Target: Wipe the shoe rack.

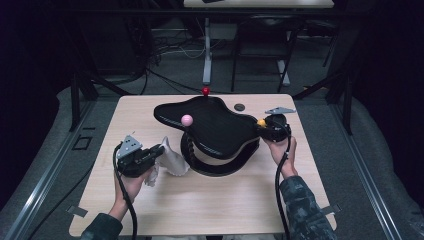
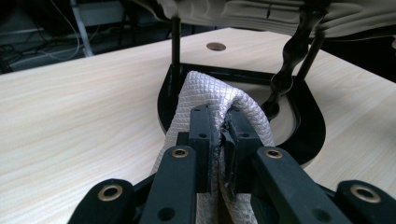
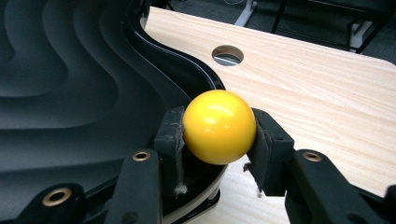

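Left gripper [image 2: 219, 140] pinching white quilted cloth [image 2: 215, 93] low over pale wooden surface [image 1: 210, 200]; right gripper [image 3: 217, 135] clamped on glossy yellow ball [image 3: 218, 126] at black wavy tray's [image 1: 215, 127] right rim.

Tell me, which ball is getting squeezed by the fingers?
The yellow ball, at the black tray's right edge, is pinched by the right gripper. The pink ball and red ball stand free.
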Action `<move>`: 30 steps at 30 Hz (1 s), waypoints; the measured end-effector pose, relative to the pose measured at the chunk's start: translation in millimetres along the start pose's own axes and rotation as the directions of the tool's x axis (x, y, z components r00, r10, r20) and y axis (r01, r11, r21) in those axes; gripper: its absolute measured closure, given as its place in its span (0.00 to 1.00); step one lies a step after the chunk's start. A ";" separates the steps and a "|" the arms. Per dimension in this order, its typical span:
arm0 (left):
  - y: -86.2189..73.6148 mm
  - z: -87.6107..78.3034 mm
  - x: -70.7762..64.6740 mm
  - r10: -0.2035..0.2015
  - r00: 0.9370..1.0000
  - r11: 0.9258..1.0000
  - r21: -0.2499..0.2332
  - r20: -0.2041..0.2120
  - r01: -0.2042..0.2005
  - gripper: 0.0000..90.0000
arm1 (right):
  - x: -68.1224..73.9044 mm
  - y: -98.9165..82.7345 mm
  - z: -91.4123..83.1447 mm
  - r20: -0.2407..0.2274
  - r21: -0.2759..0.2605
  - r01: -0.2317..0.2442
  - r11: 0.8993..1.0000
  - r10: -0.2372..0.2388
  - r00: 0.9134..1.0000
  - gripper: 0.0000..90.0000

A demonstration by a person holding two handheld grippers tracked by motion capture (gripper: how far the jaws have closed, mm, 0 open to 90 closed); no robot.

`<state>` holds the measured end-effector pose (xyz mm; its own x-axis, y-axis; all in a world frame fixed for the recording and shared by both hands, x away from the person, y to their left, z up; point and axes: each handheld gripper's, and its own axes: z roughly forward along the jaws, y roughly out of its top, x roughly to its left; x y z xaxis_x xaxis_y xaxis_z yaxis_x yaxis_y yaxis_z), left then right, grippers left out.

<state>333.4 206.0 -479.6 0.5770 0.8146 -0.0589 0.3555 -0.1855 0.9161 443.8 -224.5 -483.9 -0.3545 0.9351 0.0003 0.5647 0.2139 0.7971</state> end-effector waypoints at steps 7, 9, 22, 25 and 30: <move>13.2 -9.0 -1.9 0.007 0.999 0.998 -0.057 -0.054 -0.010 0.92 | -1.5 0.9 1.6 -0.009 0.003 -0.050 0.999 0.050 0.999 0.65; 18.5 -13.2 -0.4 0.006 0.997 0.997 -0.072 -0.075 -0.011 0.92 | 0.4 0.6 1.5 0.009 0.001 -0.033 0.999 0.033 0.999 0.66; 71.3 -15.6 20.6 -0.002 0.983 0.996 -0.084 -0.186 -0.014 0.93 | 2.7 -1.5 1.6 0.030 -0.014 -0.008 1.000 0.008 1.000 0.66; 80.5 -8.3 23.9 -0.002 0.981 0.998 -0.065 -0.192 -0.010 0.93 | 2.7 -1.5 1.6 0.030 -0.014 -0.007 1.000 0.008 1.000 0.66; 85.6 0.1 21.5 0.000 0.985 0.999 -0.047 -0.172 -0.008 0.93 | 2.4 -1.2 1.6 0.028 -0.012 -0.003 1.000 0.004 1.000 0.66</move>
<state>376.3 207.6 -402.5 0.4423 0.8968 0.0102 0.3158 -0.1664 0.9341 443.4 -222.0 -485.8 -0.3313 0.9434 -0.0136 0.5567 0.2071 0.8045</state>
